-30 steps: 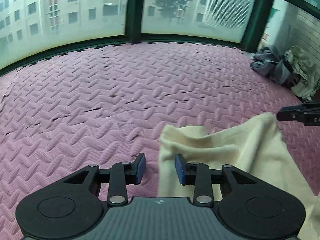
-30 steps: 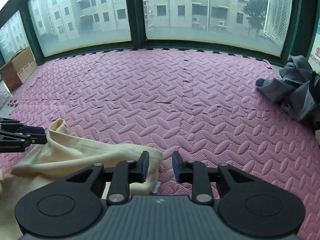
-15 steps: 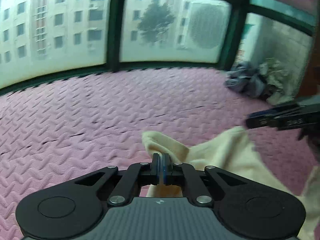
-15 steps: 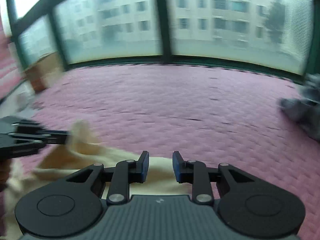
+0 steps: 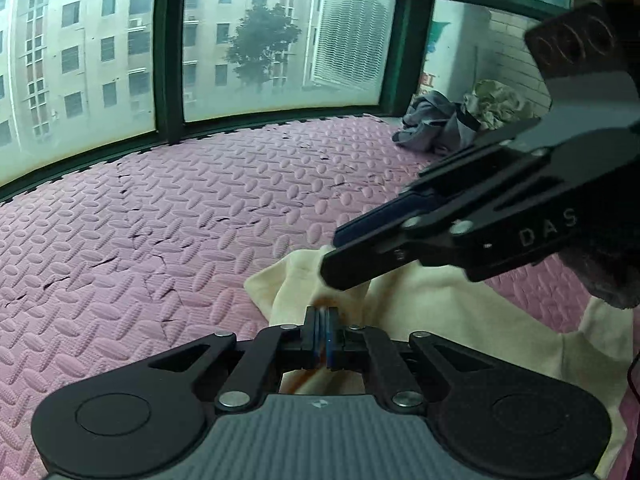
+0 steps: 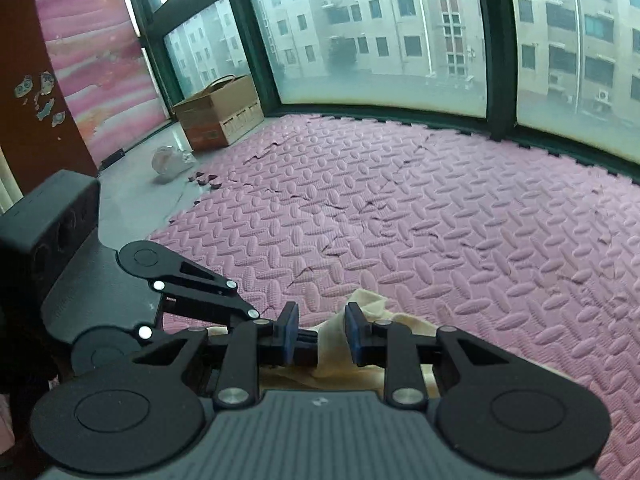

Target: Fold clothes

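Note:
A cream cloth (image 5: 460,312) lies rumpled on the pink foam mat (image 5: 200,220). My left gripper (image 5: 321,314) is shut on a raised fold of it, with cloth pinched between the blue pads. My right gripper (image 5: 332,256) reaches in from the right, its tips just above that pinched fold. In the right wrist view the right gripper (image 6: 321,320) stands open. A peak of the cloth (image 6: 368,304) rises between and behind its fingers, and the pads do not press on it. The left gripper (image 6: 308,338) comes in from the left, its tips in that gap.
A heap of grey and pale clothes (image 5: 432,128) lies at the far right by the wall. A cardboard box (image 6: 218,114) and a plastic bag (image 6: 170,160) sit at the mat's far left edge. Dark-framed windows (image 5: 172,52) bound the far side.
My left gripper closed on the cloth's fold and lifted it a little. The right gripper swung left across the mat and now sits right beside the left one.

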{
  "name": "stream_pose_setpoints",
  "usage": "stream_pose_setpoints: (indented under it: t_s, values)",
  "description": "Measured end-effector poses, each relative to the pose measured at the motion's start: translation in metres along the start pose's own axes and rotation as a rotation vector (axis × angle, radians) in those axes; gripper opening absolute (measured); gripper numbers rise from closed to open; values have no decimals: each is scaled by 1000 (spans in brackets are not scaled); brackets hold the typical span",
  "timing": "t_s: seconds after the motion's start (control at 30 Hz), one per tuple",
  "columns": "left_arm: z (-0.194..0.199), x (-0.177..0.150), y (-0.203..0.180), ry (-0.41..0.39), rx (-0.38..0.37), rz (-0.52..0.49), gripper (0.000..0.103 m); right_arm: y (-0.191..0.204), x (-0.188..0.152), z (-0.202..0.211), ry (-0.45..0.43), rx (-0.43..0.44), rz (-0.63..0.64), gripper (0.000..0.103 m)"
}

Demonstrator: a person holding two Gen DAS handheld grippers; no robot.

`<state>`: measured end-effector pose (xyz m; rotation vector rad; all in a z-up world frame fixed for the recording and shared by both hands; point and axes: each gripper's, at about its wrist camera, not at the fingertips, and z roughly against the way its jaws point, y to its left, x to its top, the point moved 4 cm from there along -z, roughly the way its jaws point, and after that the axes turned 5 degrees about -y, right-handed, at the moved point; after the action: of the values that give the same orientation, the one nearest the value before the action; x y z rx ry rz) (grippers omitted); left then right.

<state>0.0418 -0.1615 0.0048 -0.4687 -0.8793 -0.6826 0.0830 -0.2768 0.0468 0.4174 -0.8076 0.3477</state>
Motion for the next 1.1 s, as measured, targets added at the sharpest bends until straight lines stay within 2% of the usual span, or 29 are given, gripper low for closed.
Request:
stream_pose_setpoints:
  t_s: [0.13, 0.3, 0.37, 0.47, 0.63, 0.7, 0.87, 1.1]
  values:
    - [3, -3, -2, 11, -15, -29, 4, -8, -10, -7, 43, -18, -48, 19]
    - [12, 0, 0, 3, -22, -76, 6, -9, -18, -3, 34, -15, -43, 9]
    - [14, 2, 1, 1, -25, -92, 8, -9, -21, -1, 34, -15, -23, 7]
    - [16, 6, 3, -7, -28, -112, 21, -7, -25, 3, 43, -28, 21, 7]
    - [13, 5, -5, 4, -63, -191, 23, 3, -36, 7, 88, -51, 136, 7]
    - [12, 3, -10, 10, -59, -230, 23, 2, -40, 8, 102, -43, 113, 7]
    - [13, -2, -15, 2, -72, -247, 23, -21, -35, 15, 59, 7, -86, 7]
    - [20, 2, -25, -43, -76, -289, 33, -49, -20, 14, 34, 119, -379, 6]
